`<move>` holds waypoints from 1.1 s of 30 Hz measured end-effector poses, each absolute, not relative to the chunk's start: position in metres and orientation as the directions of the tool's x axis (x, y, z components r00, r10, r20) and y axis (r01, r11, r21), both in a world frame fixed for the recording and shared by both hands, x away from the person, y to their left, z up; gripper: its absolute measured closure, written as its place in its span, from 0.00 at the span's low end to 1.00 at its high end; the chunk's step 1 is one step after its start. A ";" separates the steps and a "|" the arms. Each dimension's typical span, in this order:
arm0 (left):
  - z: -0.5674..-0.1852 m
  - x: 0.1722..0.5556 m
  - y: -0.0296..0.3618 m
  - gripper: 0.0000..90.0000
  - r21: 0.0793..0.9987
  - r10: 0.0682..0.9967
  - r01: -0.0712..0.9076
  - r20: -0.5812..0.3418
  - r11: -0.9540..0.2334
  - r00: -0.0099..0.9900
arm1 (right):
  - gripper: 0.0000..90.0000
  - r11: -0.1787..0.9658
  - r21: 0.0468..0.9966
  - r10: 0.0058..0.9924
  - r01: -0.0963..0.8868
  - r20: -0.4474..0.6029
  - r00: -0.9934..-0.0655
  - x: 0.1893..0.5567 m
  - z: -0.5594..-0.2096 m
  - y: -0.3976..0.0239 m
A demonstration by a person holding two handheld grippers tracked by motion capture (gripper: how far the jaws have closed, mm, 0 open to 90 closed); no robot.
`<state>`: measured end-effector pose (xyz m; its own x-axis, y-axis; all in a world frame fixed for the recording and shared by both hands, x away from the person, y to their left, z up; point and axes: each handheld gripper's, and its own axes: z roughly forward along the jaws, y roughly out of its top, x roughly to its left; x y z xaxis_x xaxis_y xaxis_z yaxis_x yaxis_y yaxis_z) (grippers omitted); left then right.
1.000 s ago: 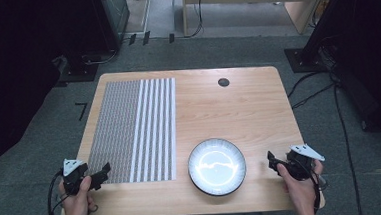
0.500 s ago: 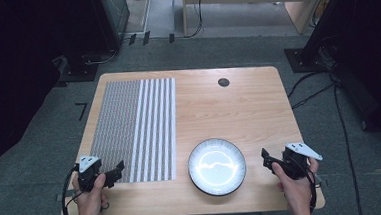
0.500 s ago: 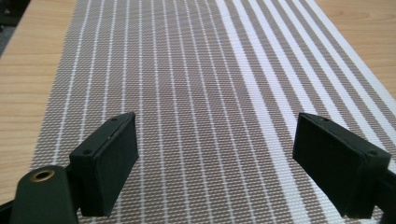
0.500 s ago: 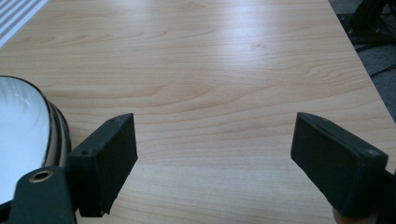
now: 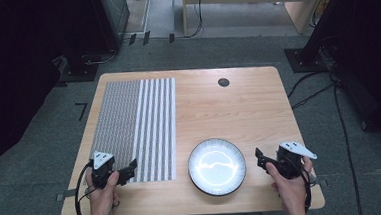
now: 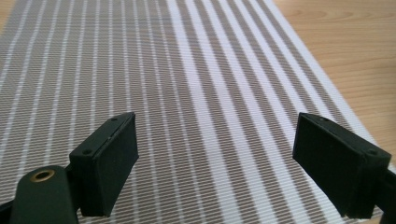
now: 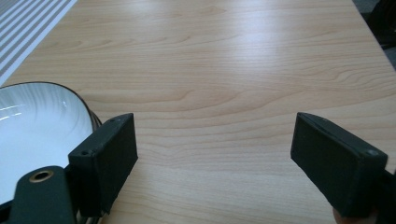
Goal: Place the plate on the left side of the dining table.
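A grey and white striped placemat (image 5: pixel 134 128) lies flat on the left half of the wooden table (image 5: pixel 238 109). A white bowl with a dark rim (image 5: pixel 216 166) stands near the front edge, right of the mat. My left gripper (image 5: pixel 131 167) hovers over the mat's front left corner, open, with nothing between its jaws; its own view looks along the mat (image 6: pixel 187 93). My right gripper (image 5: pixel 259 157) stands open just right of the bowl, apart from it. The bowl's rim (image 7: pixel 70 100) appears at the left of the right gripper view, beside the left pad.
A small dark round grommet (image 5: pixel 223 82) sits in the tabletop near the far edge. Bare wood (image 7: pixel 233 70) stretches ahead of the right gripper. Cables and dark stands lie on the grey floor around the table.
My left hand has moved right, from the table's front left corner onto the mat's near edge. My right hand has shifted slightly left toward the bowl. Both grippers stay open.
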<state>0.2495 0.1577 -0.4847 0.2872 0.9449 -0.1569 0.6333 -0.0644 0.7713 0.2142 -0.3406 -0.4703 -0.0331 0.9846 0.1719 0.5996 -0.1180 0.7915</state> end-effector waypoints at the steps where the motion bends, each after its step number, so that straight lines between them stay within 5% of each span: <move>1: -0.484 0.249 0.155 0.16 0.772 0.943 0.632 -0.159 -0.065 0.291 | 0.16 -0.117 0.791 0.984 0.600 0.172 -0.035 0.214 -0.470 -0.339; 33: -0.475 0.254 0.082 0.16 0.777 0.898 0.619 -0.185 -0.116 0.400 | 0.23 -0.113 0.802 0.983 0.587 0.176 -0.050 0.228 -0.458 -0.305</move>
